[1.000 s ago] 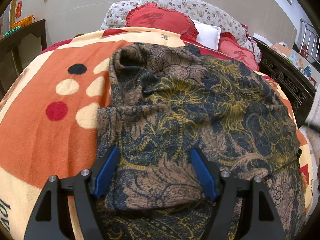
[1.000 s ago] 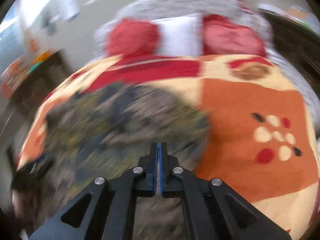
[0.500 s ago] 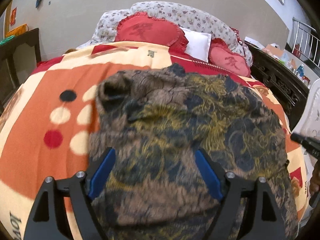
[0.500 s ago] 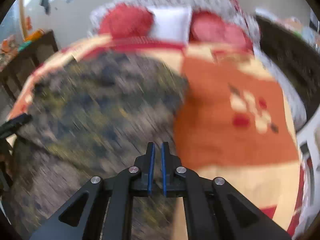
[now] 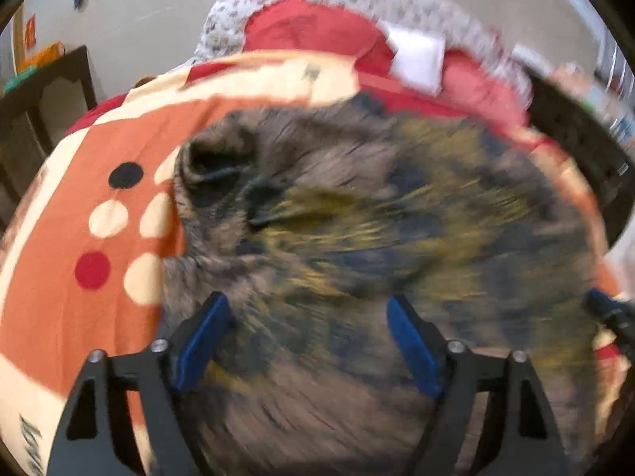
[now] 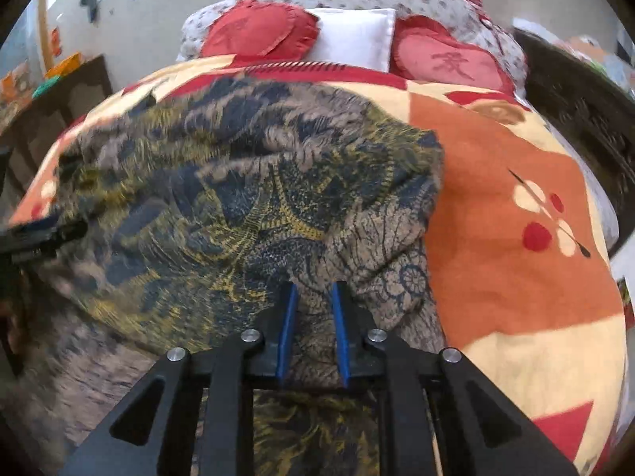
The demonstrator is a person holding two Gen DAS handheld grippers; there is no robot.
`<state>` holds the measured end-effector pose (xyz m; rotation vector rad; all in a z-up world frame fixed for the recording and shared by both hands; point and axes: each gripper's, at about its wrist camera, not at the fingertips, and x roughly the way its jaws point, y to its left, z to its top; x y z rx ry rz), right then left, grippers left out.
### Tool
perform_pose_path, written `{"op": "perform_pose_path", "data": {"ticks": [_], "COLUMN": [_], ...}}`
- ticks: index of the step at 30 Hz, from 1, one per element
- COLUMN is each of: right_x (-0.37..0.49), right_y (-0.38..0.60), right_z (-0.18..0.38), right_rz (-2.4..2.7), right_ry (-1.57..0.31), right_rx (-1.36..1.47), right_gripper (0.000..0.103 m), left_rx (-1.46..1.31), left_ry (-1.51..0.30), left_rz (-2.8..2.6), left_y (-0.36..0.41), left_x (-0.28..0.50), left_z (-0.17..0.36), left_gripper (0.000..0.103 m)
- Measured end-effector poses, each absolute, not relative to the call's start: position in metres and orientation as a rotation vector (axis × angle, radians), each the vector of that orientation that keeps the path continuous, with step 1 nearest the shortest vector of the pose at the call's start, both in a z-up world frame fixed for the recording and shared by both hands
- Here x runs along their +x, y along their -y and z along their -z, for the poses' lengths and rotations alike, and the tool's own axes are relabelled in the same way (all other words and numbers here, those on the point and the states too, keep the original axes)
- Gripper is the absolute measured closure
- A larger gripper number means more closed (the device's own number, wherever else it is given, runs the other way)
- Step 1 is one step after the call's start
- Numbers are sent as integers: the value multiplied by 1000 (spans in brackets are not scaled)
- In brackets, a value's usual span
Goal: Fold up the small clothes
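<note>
The garment [image 6: 246,182] lies on the bed [image 6: 516,277]. The left gripper [image 5: 307,333] gapes wide over it; the right gripper [image 6: 313,317] is parted narrowly at its near edge, gripping nothing.

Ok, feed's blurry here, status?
Left claw wide open over garment. Right claw part open, empty. Garment rumpled on blanket. Nothing blocking.

Brown, navy and mustard patterned garment [image 6: 246,182], thin and rumpled, lay in a folded heap on the bed blanket [image 6: 516,277], one bunched corner raised; blurred in left view.
</note>
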<state>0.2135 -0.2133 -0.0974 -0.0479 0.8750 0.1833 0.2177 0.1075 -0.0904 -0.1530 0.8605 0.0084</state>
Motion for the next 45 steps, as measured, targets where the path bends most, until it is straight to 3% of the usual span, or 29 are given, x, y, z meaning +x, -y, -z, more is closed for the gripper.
{"op": "perform_pose_path", "data": {"ticks": [4, 6, 8, 16, 36, 41, 45], "right_x": [189, 193, 195, 188, 188, 190, 200], "right_y": [202, 194, 192, 192, 193, 190, 182], "right_z": [81, 92, 124, 129, 129, 118, 97], "right_rz": [-220, -209, -184, -178, -176, -163, -169], "right_ry": [-821, -869, -953, -899, -893, -893, -847], "right_rx": [-21, -28, -18, -11, -16, -32, -17], "right_gripper": [85, 84, 83, 83, 83, 83, 80], "left_rx": [-128, -101, -60, -10, -30, -78, -66], "left_ry": [-843, -923, -886, -882, -877, -895, -908], "left_rz": [89, 93, 72, 31, 36, 110, 118], "left_y": [-74, -61, -54, -39, -47, -52, -51], "left_x": [191, 194, 188, 189, 185, 188, 191], "left_z": [91, 118, 122, 124, 125, 123, 123], "left_gripper": [18, 18, 17, 15, 14, 0, 0]}}
